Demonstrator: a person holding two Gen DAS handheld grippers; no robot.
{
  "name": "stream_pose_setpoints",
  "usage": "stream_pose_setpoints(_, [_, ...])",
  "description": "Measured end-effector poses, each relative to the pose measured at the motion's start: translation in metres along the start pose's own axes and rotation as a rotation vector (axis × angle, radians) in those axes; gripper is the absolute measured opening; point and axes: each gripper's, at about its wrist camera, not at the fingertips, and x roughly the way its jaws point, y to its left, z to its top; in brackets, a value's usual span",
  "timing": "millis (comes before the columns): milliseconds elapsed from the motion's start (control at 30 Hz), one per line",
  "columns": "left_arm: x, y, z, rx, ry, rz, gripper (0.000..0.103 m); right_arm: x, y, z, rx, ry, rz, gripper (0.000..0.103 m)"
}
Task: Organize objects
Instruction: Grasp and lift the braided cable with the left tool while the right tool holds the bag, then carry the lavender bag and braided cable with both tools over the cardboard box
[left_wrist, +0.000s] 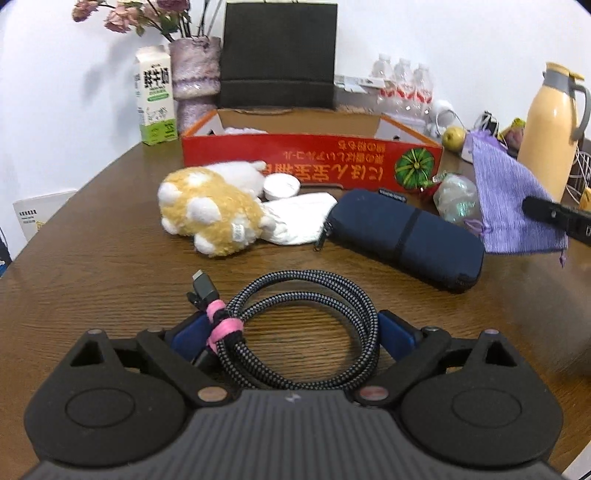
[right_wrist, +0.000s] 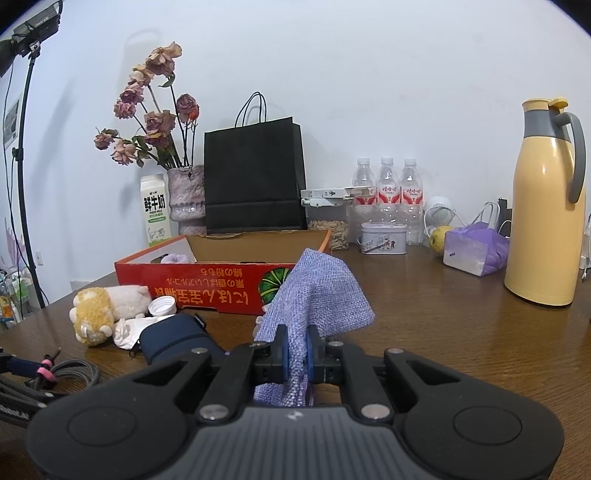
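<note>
Two grippers | left gripper (left_wrist: 291, 332) straddles coiled cable (left_wrist: 295, 325) | right gripper (right_wrist: 296, 356) pinches purple pouch (right_wrist: 317, 291)

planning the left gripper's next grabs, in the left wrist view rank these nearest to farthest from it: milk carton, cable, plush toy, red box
1. cable: coiled between the open jaws of the left gripper, bottom centre.
2. plush toy: mid-table, left of centre.
3. red box: behind the toy, centre.
4. milk carton: far left, by the wall, beyond the box's left corner.

Purple woven pouch (right_wrist: 317, 295) pinched upright in right gripper (right_wrist: 296, 356), before red box (right_wrist: 192, 284).
</note>
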Motion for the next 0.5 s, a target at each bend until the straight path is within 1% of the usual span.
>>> stream_pose_setpoints(267, [-0.019,0.007,0.009,-0.04,-0.069,-0.001,0.096,-0.006,0.005,-0.001,-0.001,-0.03,-0.016,0.009])
stream_pose_setpoints(500, [-0.028,0.008,0.022,-0.048,-0.118,-0.002,0.096,-0.006,0.013,0.002,0.005,-0.041,0.004,0.008])
